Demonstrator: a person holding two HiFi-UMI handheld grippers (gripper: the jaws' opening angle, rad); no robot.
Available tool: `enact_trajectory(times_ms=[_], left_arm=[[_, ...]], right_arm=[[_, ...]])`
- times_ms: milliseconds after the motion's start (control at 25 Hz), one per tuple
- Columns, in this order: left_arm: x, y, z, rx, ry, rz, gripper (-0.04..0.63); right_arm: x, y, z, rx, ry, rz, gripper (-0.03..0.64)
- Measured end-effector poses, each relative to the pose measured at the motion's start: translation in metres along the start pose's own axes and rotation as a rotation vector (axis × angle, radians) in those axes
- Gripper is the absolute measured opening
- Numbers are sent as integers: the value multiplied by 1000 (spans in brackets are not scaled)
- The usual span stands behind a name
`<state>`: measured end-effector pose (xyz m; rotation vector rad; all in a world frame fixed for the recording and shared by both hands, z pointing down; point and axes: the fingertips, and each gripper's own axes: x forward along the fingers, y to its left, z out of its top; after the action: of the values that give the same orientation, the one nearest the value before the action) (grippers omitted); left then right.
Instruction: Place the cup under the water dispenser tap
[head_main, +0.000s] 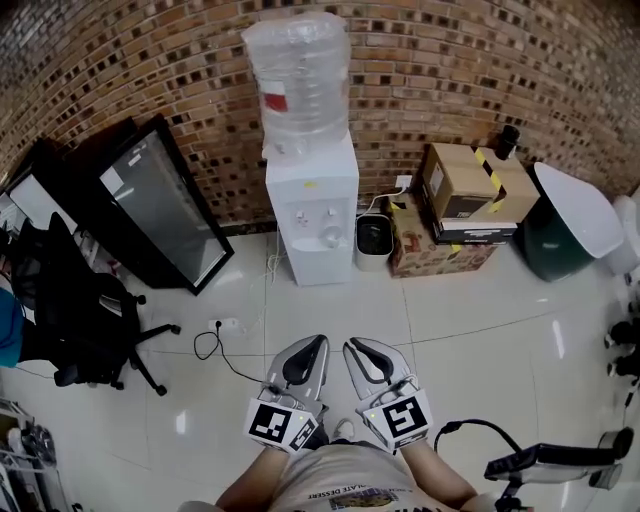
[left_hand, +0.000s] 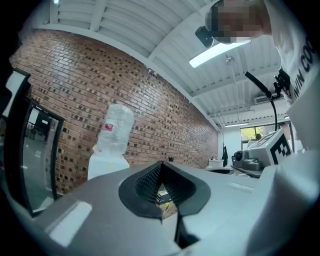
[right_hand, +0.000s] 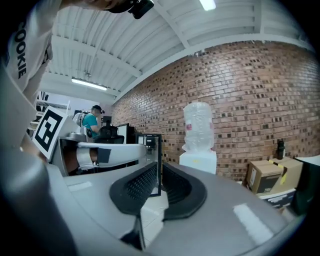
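Left gripper (head_main: 312, 352): jaws closed tip to tip, nothing between; right gripper (head_main: 358, 355): jaws all but together, thin slit only, empty; both side by side, near each other, over floor (head_main: 470, 330); dispenser (head_main: 312, 210) straight ahead of both, well apart, against brick wall (head_main: 200, 60); bottle (head_main: 297, 85) on top; boxes (head_main: 465, 195) ahead-right of right gripper; chair (head_main: 75, 310) off to left of left gripper.

Person's torso (head_main: 345, 487) partly beyond bottom edge

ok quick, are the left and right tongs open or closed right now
Left tongs: closed, holding nothing.
Right tongs: closed, holding nothing.
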<state>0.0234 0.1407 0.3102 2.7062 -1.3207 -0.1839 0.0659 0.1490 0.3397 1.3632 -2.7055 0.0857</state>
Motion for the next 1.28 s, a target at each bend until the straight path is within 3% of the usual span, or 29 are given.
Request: enact_trajectory(times_ms=[360, 1280], left_arm=[[-15, -7, 5, -9, 5, -26, -8], [-56, 18, 10, -17, 12, -91, -8]], right_arm=[[-3, 17, 11, 24, -15, 2, 6], [9, 67, 15, 29, -19, -46, 5]])
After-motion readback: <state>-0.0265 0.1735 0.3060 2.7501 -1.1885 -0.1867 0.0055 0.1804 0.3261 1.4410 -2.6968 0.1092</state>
